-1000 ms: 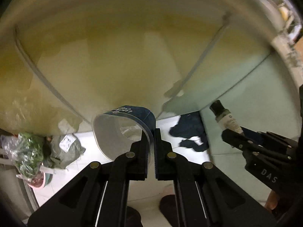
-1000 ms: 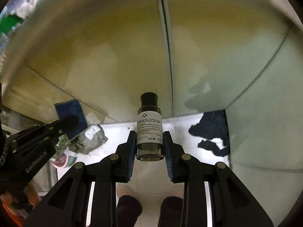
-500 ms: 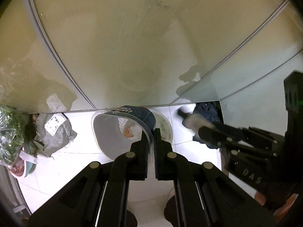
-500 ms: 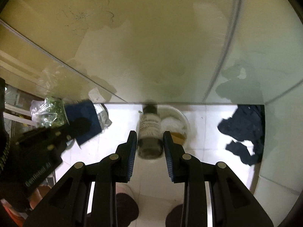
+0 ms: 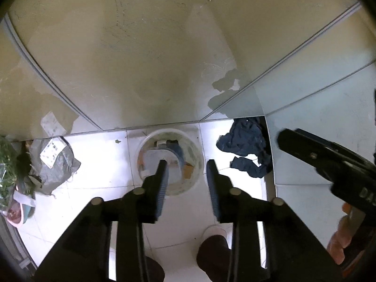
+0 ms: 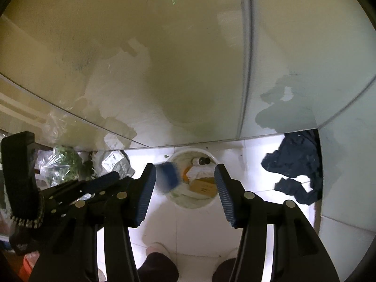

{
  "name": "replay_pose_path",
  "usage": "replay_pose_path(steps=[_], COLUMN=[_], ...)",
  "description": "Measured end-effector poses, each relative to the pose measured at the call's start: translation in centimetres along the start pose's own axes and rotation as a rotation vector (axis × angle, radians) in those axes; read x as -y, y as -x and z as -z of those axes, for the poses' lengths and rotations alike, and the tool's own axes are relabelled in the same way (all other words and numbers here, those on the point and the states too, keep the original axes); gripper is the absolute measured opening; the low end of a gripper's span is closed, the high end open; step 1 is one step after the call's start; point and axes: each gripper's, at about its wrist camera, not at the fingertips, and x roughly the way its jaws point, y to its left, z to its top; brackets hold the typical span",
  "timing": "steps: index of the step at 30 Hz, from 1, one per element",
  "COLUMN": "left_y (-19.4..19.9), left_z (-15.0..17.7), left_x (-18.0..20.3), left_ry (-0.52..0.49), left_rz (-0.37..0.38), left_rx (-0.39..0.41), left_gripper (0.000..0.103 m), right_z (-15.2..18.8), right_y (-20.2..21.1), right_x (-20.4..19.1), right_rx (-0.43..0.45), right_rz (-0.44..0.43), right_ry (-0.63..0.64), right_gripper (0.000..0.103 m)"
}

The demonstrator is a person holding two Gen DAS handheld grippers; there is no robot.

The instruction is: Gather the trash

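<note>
White plastic is forming the round trash bin (image 5: pixel 169 162), which is standing on the pale tiled floor (image 5: pixel 101 164) right against the foot of a glossy yellowish wall panel (image 5: pixel 145 65). Its inner wall is looking stained and greenish, and it is already holding a mix of trash. In the right wrist view a small dark-capped bottle (image 6: pixel 200 161) is lying on its side near the bin's far rim, with a tan cardboard box (image 6: pixel 203 186) and crumpled white paper (image 6: pixel 196 172) below it. A clear plastic cup with a dark blue band (image 6: pixel 167 176) is showing as a blur at the bin's left edge, apparently falling in; in the left wrist view the same cup (image 5: pixel 162 157) is sitting inside the bin (image 6: pixel 191 203), mouth turned toward the camera.

The left gripper (image 5: pixel 186 176) is pointing steeply down over the bin, its jaws opening and standing apart with nothing pressed between them. The right gripper (image 6: pixel 185 178) is pointing down over the bin too, its blue-ribbed jaws opening wide and gripping nothing.

A heap of dark blue cloth (image 5: pixel 246 148) is lying on the floor to the right of the bin, well apart from it. To the left, a grey crumpled bag with a printed label (image 5: pixel 52 162) is resting near the wall, and beyond it a clear bag of green leaves (image 6: pixel 63 164). The person's dark trouser legs and pale slippers (image 5: pixel 213 231) are showing at the bottom edge.
</note>
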Motion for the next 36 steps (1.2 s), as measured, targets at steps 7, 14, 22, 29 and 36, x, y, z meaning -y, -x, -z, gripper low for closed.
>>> replay_pose_path(steps=[7, 14, 22, 29, 36], left_y=[7.0, 22.9, 44.9, 56.7, 63.8], left_z=[-0.2, -0.6, 1.0, 5.1, 12.4], left_x=[2.3, 7.2, 14.9, 18.8, 20.9], left_ry=[-0.012, -0.014, -0.013, -0.107, -0.207], left_rz=[-0.056, -0.095, -0.121, -0.102, -0.106], left_rx=[0.011, 0.177, 0.491, 0.699, 0.865], left_gripper=[0.033, 0.033, 0.033, 0.038, 0.085], right_z=[-0.7, -2.7, -3.6, -0.2, 6.0], right_y=[6.9, 21.8, 39.9, 51.2, 57.3], right_x=[-1.4, -4.2, -8.0, -12.4, -17.1], right_rx=[0.028, 0.163, 0.366, 0.583, 0.741], right_rz=[0.061, 0.044, -0.01, -0.052, -0.049], right_ry=[0.061, 0.088, 0.167, 0.223, 0.245], right_gripper=[0.048, 0.048, 0.048, 0.048, 0.05])
